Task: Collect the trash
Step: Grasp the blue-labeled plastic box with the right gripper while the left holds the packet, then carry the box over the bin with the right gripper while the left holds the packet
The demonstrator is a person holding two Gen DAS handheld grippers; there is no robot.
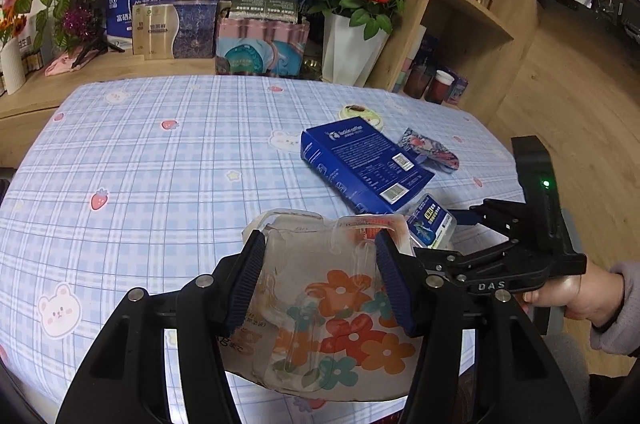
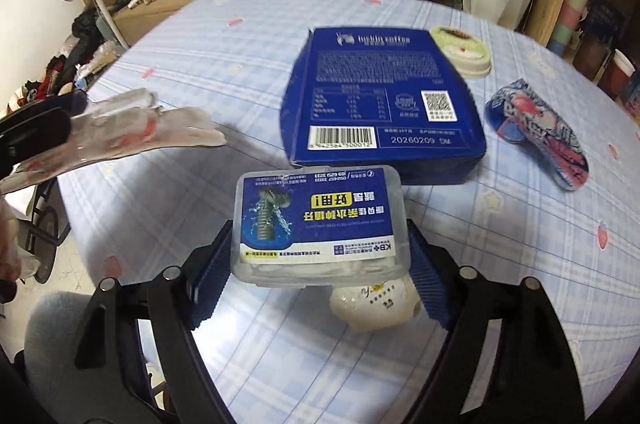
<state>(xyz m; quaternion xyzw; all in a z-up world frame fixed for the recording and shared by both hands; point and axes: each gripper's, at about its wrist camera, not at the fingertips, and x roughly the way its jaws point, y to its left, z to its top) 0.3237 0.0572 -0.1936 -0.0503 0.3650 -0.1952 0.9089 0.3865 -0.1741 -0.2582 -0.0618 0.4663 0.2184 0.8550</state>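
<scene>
A crumpled clear plastic package (image 1: pixel 320 288) printed with orange and teal flowers is gripped between the blue ribbed pads of the left gripper (image 1: pixel 322 280), which is held above the checked blue tablecloth (image 1: pixel 160 164); in the right wrist view the same package (image 2: pixel 132 128) is seen raised off the cloth, off to the left of the right gripper (image 2: pixel 320 264). A small clear plastic box (image 2: pixel 320 224) with a blue label is framed by the jaws of the right gripper, whose pads stand at the box's two sides; whether the pads press on it cannot be told from the pictures. Just below this box, between the same jaws, a small white round object (image 2: pixel 376 304) is seen on the cloth. Directly ahead of the right gripper, just beyond the clear box, a flat blue coffee carton (image 2: pixel 384 96) is lying, with a round green-and-white lidded cup (image 2: pixel 460 52) at its far right corner. To the right of the carton, a patterned blue and pink pouch (image 2: pixel 540 136) is lying apart from it. The right gripper (image 1: pixel 480 228) is held by a hand (image 1: pixel 568 292) in a grey sleeve.
</scene>
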